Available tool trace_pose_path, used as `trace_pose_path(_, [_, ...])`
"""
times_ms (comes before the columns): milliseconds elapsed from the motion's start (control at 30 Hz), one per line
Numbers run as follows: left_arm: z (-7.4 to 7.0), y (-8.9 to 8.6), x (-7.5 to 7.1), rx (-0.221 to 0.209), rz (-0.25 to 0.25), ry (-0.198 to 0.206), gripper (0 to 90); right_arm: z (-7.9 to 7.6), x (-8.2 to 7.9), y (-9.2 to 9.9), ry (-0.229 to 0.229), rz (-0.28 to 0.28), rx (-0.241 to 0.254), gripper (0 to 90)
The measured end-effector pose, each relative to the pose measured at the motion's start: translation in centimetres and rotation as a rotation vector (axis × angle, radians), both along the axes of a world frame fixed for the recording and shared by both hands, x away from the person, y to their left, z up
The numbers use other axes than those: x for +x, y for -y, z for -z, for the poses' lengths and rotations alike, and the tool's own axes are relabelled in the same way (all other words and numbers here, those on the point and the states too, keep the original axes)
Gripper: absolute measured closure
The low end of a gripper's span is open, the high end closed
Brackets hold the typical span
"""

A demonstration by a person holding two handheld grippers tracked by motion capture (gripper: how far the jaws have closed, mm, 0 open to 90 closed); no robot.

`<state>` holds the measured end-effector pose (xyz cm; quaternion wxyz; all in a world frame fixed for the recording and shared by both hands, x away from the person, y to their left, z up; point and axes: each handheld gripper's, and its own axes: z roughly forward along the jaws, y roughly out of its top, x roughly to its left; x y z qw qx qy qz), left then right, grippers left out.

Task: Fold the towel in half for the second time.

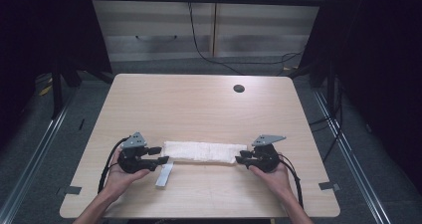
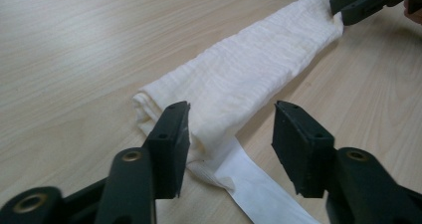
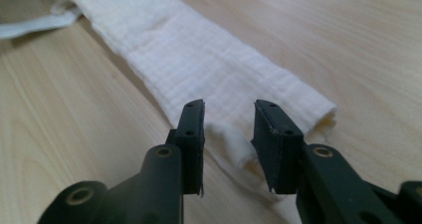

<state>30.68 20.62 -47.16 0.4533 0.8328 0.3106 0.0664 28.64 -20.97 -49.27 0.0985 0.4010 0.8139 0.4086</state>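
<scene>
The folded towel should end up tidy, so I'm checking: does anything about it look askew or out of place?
Mostly neat: the white towel lies in a long folded strip. One oddity: a flat white band sticks out from under its end by the left hand-held gripper, trailing toward the table's near edge.

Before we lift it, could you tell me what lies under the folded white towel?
The folded white towel rests on the wooden table. A flat white strap sticks out from under its left end; how far it runs beneath is covered.

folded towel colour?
Off-white, with a fine ribbed weave; the folded towel shows best in the right gripper view.
</scene>
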Motion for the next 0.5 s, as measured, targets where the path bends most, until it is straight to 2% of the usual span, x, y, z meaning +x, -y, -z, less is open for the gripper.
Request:
trace_pose_path(133, [-0.4,-0.2,-0.6,-0.001,-0.018,-0.003,40.9,-1.2,-0.9,0.5,0.037,0.024,0.045,64.0])
trace_pose_path(267, [-0.4,-0.8,-1.6,0.017,-0.021,-0.009,35.5,-1.9,-2.0,1.1,0.050,0.047,0.053,61.2])
trace_pose_path(400, [-0.5,-1.9,-2.5,0.008,-0.028,-0.001,32.4,-2.4,-3.5,1.6,0.064,0.065,0.058,56.1])
trace_pose_path(500, [-0.6,-3.1,-2.8,0.004,-0.057,-0.001,29.4,-2.8,-4.6,2.2,0.071,0.075,0.067,53.4])
